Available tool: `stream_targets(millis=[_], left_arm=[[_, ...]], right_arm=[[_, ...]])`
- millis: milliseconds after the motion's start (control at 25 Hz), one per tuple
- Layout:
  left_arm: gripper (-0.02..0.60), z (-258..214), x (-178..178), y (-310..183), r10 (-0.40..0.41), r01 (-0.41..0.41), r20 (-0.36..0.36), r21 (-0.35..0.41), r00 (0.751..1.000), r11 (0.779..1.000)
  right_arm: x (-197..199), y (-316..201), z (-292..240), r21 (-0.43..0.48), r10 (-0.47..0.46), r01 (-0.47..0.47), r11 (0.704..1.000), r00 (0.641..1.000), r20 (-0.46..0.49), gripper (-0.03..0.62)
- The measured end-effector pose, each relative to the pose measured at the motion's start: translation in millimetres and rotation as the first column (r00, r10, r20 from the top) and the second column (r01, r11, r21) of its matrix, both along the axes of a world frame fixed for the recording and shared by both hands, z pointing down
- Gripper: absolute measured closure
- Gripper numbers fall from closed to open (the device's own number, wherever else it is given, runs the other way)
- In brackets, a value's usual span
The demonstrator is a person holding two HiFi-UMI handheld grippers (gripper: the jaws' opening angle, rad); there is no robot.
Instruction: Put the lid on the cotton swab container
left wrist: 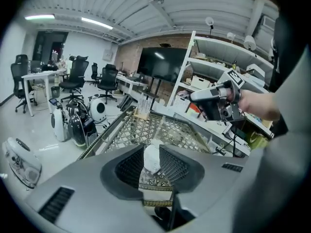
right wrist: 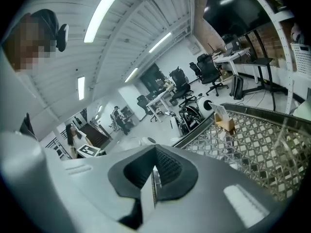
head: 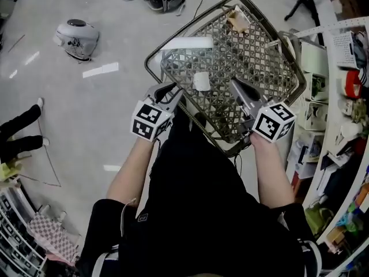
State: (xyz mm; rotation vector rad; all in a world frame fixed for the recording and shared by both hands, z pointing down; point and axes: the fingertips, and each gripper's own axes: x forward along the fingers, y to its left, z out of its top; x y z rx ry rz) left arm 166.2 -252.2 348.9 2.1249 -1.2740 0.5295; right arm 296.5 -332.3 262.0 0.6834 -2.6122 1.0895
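A small white cotton swab container (head: 200, 81) stands on the metal lattice table (head: 262, 56), near its middle. My left gripper (head: 172, 89) hovers at the table's near left edge, a short way left of the container and apart from it. Its jaws are open; in the left gripper view the container (left wrist: 151, 161) shows through the gap beyond the left gripper (left wrist: 151, 149), untouched by the pads. My right gripper (head: 235, 83) is to the container's right with its jaws tapering to a closed point and nothing held. The right gripper (right wrist: 154, 165) shows only a thin slit.
A flat white rectangular piece (head: 187, 44) lies at the table's far left, and a small tan box (head: 237, 19) at the far end. Crowded shelves (head: 340, 85) stand close on the right. A white appliance (head: 76, 38) sits on the floor to the left.
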Motion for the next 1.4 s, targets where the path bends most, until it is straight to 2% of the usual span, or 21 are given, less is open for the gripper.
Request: stream_targets(millis=[280, 600, 1000, 1400], left_arm=[[0.477, 54, 13, -12, 0.098, -0.099, -0.016, -0.061, 0.995, 0.993], [0.463, 103, 30, -21, 0.201, -0.200, 0.000, -0.107, 0.980, 0.974], [0.463, 115, 48, -32, 0.257, -0.259, -0.035, -0.100, 0.966, 0.961], [0.463, 116, 73, -33, 0.319, -0.323, -0.050, -0.089, 0.946, 0.942]], right_arm=[[-11, 0, 49, -0.071, -0.019, 0.014, 0.997, 0.997, -0.070, 0.586], [-28, 2, 98, -0.134, -0.059, 0.044, 0.990, 0.992, -0.111, 0.586], [-39, 12, 136, -0.194, -0.105, 0.076, 0.978, 0.984, -0.141, 0.586], [-37, 22, 154, -0.196, -0.161, 0.116, 0.974, 0.959, -0.233, 0.586]])
